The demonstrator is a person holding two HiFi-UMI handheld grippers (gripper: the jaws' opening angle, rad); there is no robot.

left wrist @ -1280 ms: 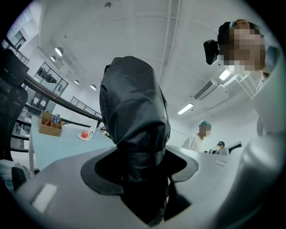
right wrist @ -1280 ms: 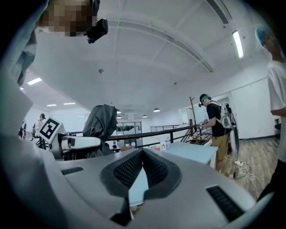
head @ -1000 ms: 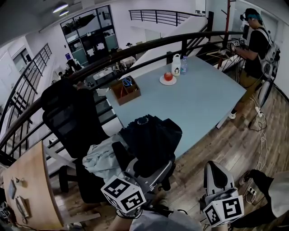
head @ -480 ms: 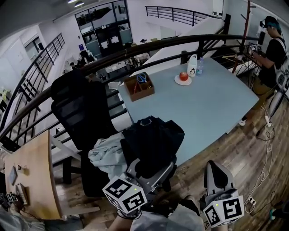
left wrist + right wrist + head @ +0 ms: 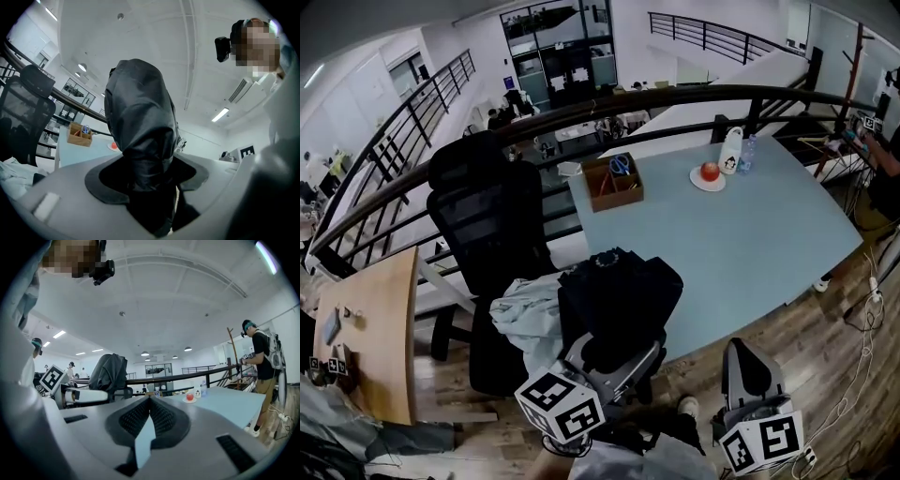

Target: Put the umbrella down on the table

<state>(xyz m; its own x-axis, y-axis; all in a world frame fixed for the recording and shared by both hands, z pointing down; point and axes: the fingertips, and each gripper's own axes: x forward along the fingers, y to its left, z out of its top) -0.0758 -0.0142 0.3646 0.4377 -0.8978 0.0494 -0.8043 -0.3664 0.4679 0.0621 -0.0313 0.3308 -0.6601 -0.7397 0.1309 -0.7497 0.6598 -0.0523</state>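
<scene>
A folded black umbrella (image 5: 619, 298) stands upright in my left gripper (image 5: 614, 361), which is shut on its lower part. It is over the near left corner of the light blue table (image 5: 759, 244). In the left gripper view the umbrella (image 5: 140, 126) rises from between the jaws of the left gripper (image 5: 149, 176) and fills the middle. My right gripper (image 5: 748, 370) hangs lower right, off the table's near edge, shut with nothing in it. In the right gripper view the right gripper (image 5: 150, 420) has its ribbed pads together, with the umbrella (image 5: 108, 371) to its left and the table (image 5: 225, 401) ahead.
A black office chair (image 5: 492, 225) with a pale garment (image 5: 523, 319) stands left of the table. On the far tabletop are a wooden box (image 5: 612, 180), a plate with an apple (image 5: 709, 174) and a white bottle (image 5: 730, 150). A railing (image 5: 675, 94) runs behind. A person (image 5: 260, 362) stands at the table's right end.
The head view has swung left, so the table and chair sit further right in frame and the standing person has left it. Both grippers and the umbrella keep their places.
</scene>
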